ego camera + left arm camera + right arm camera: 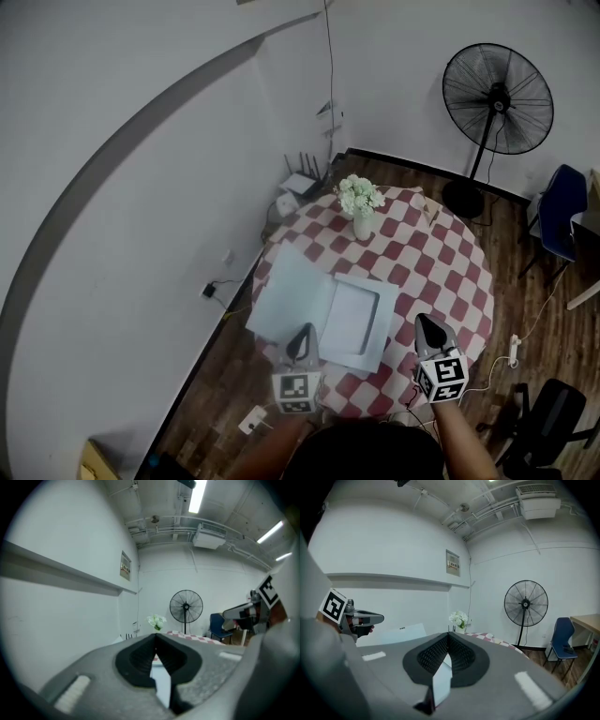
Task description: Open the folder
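Observation:
A pale blue folder (292, 298) lies open and flat on the round table with the red-and-white checked cloth (441, 272). Its left cover hangs over the table's left edge, and a white sheet (354, 317) lies in its right half. My left gripper (302, 339) hovers over the folder's near edge, shut with nothing in it. My right gripper (429, 330) hovers over the cloth just right of the folder, also shut and empty. In the left gripper view the jaws (155, 635) meet at the tips; so do those in the right gripper view (448, 633).
A vase of white flowers (361, 202) stands at the table's far side. Beyond it are a black standing fan (497, 103), a blue chair (562, 211) at the right and a router (300, 178) by the wall. Cables and a power strip (513, 349) lie on the wooden floor.

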{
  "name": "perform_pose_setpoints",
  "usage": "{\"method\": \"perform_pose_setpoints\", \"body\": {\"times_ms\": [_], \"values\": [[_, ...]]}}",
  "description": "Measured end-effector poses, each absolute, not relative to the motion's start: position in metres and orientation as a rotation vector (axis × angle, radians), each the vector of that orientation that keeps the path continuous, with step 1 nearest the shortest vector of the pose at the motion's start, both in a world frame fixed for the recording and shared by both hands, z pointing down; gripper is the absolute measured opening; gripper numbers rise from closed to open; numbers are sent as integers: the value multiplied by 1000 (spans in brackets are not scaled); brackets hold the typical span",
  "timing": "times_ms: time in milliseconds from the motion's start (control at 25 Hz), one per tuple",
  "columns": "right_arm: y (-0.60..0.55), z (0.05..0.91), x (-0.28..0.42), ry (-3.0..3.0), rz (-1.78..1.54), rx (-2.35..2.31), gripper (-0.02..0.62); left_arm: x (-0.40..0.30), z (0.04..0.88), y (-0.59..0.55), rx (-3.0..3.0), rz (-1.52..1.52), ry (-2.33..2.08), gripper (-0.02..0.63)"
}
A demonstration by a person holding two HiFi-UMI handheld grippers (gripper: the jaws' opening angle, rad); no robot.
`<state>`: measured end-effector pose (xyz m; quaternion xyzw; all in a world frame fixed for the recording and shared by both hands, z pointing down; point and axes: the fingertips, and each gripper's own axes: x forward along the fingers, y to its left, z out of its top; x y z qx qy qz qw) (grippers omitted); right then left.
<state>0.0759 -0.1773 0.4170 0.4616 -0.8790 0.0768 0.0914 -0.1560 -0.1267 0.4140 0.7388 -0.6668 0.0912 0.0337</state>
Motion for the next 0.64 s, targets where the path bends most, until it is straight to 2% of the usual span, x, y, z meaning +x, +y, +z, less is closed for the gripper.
{"method": "perform_pose_setpoints", "body": {"times_ms": [640], "values": [[-171, 413, 77, -2647, 242, 1310, 2, -153, 422, -112, 2198, 308, -2118, 5]]}}
